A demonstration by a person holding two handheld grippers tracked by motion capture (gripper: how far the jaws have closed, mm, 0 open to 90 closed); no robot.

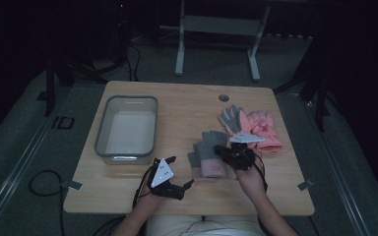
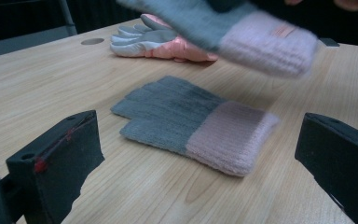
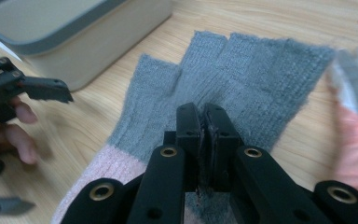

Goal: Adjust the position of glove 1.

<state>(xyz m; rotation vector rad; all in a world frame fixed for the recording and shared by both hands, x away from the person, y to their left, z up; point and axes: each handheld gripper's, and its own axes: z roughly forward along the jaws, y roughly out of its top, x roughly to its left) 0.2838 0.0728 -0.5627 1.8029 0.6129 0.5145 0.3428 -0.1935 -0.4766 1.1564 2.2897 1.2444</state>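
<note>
Right tongs (image 3: 203, 122) pinch a grey glove (image 3: 242, 74); left tongs (image 2: 198, 158) gape wide, empty

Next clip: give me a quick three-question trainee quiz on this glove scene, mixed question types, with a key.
1. True or false: the right gripper has its jaws shut on a grey-and-pink knit glove.
2. Multiple choice: the second knit glove is A) inside the grey bin, B) flat on the table, C) held by the left gripper.
3. Fill in: beyond the knit gloves, near the table's round hole, lie pink ski ______.

Key: 1 true. 2 B; it lies between the left gripper's open jaws, untouched. 3 gloves.
</note>
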